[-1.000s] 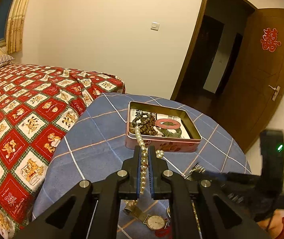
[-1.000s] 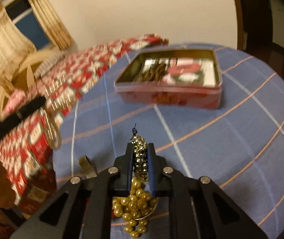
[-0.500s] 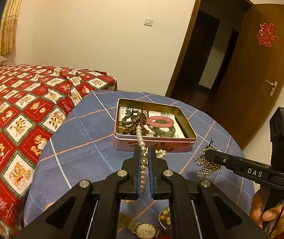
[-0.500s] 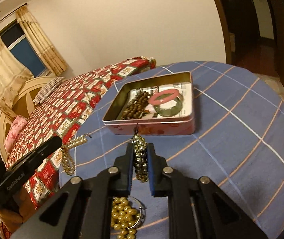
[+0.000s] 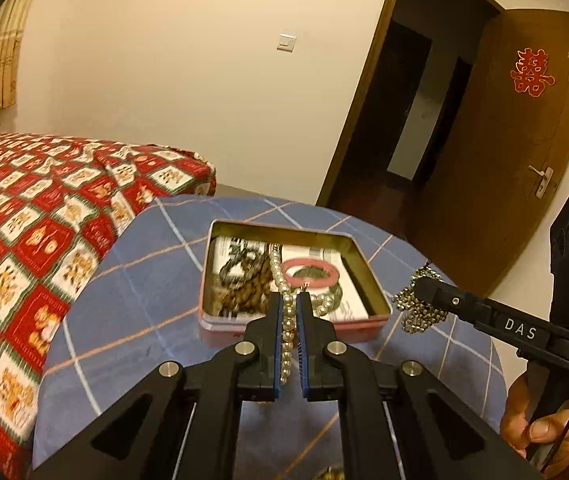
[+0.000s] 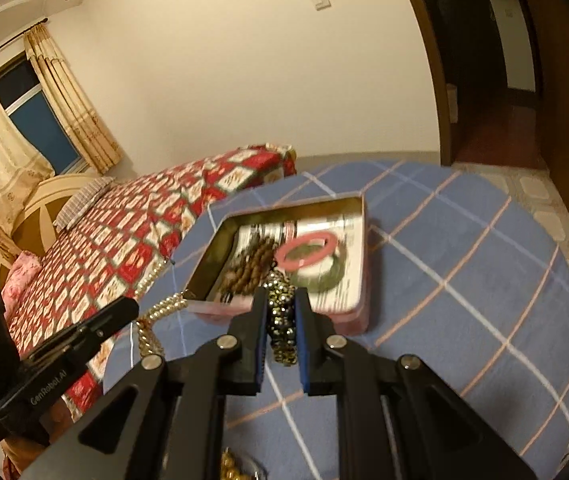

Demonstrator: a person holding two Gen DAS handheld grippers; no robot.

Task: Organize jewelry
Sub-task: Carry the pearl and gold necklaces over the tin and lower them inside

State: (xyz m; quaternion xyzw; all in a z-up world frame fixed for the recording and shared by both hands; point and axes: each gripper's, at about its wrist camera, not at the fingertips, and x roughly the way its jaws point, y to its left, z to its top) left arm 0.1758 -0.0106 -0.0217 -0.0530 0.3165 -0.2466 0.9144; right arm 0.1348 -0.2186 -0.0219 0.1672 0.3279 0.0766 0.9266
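Between the left tool's (image 5: 289, 304) fingers, pearls (image 5: 286, 322).

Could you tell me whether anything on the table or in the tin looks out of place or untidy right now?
Nothing is spilled or damaged. The tin sits flat with a pink bangle and brown beads inside. Two pieces are mid-air: the left gripper holds a pearl strand, the right gripper a dark bead cluster.
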